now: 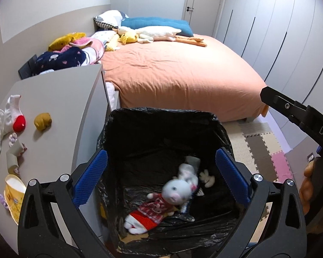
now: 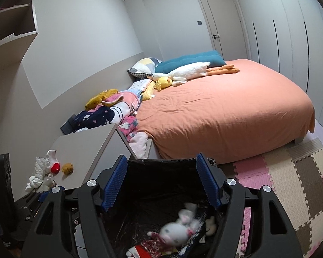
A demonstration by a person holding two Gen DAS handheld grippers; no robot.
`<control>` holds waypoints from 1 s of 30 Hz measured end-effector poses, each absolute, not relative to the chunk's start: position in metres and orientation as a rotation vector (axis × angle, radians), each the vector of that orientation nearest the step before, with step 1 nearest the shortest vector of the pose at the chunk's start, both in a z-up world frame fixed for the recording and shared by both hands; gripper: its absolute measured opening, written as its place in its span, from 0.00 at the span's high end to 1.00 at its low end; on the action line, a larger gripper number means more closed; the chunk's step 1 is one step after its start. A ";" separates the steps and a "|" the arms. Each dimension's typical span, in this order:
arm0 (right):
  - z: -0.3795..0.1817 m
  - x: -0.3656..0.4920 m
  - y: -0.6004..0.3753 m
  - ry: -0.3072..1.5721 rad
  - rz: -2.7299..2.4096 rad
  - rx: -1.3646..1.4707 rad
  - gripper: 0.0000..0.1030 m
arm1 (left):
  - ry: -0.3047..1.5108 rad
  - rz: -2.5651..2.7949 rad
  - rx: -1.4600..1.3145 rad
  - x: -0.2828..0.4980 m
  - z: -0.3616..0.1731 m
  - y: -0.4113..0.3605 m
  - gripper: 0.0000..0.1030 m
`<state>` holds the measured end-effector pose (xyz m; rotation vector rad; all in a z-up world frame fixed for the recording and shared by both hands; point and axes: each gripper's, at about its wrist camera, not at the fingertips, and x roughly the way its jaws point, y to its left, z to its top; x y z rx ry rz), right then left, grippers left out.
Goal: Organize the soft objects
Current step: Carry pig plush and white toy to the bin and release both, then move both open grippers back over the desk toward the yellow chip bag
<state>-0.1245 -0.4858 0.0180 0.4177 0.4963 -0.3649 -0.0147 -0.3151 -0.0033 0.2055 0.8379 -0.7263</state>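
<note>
Beside the bed [image 1: 178,73], at the corner of the grey cabinet [image 1: 60,99], stands the bin lined with a black bag [image 1: 127,129], and it sits there, I judge, so soft things from both cabinet top and bed can be dropped straight in. Both tools hang over its mouth pointing down. Left gripper [image 1: 161,178] has its blue pads spread wide with nothing between them; right gripper [image 2: 161,182] is likewise parted and empty, so neither is grasping anything. Down in the bin lies the plush animal doll [image 1: 174,191], pale grey-white, with a pink snout and a red checked dress, sprawled on its side; its blurred head suggests it is tumbling or settling. A smaller white plush bit [image 1: 207,178] lies just beside it. On the cabinet top wait, well apart from the bin, a white sock with a red toe [image 1: 16,116] and a small mustard-brown soft toy [image 1: 43,121], probably next to go in
</note>
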 end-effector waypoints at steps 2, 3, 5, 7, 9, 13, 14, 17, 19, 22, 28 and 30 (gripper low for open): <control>0.017 -0.122 -0.484 0.502 -0.360 0.414 0.34 | 0.840 -0.726 0.208 -0.014 -0.004 -0.314 0.06; 0.017 -0.121 -0.482 0.504 -0.358 0.412 0.34 | 0.839 -0.725 0.210 -0.014 -0.005 -0.314 0.06; 0.015 -0.117 -0.478 0.512 -0.350 0.404 0.34 | 0.838 -0.722 0.208 -0.012 -0.005 -0.311 0.06; 0.014 -0.115 -0.474 0.519 -0.344 0.398 0.34 | 0.836 -0.710 0.203 -0.011 -0.006 -0.306 0.06; 0.013 -0.111 -0.469 0.523 -0.333 0.394 0.34 | 0.833 -0.695 0.202 -0.009 -0.006 -0.301 0.06; 0.009 -0.101 -0.453 0.535 -0.299 0.382 0.34 | 0.826 -0.642 0.208 -0.002 -0.007 -0.281 0.06; 0.009 -0.098 -0.449 0.539 -0.292 0.378 0.34 | 0.826 -0.633 0.205 -0.001 -0.007 -0.278 0.06; 0.006 -0.089 -0.436 0.552 -0.265 0.366 0.34 | 0.828 -0.602 0.188 0.005 -0.007 -0.259 0.06; 0.005 -0.083 -0.427 0.562 -0.246 0.357 0.34 | 0.829 -0.575 0.175 0.009 -0.006 -0.245 0.06; 0.003 -0.075 -0.412 0.576 -0.217 0.342 0.34 | 0.829 -0.539 0.161 0.015 -0.005 -0.227 0.06; -0.001 -0.061 -0.383 0.596 -0.152 0.316 0.34 | 0.835 -0.458 0.139 0.020 -0.007 -0.188 0.06; -0.002 -0.055 -0.370 0.604 -0.127 0.302 0.34 | 0.836 -0.432 0.128 0.021 -0.007 -0.174 0.06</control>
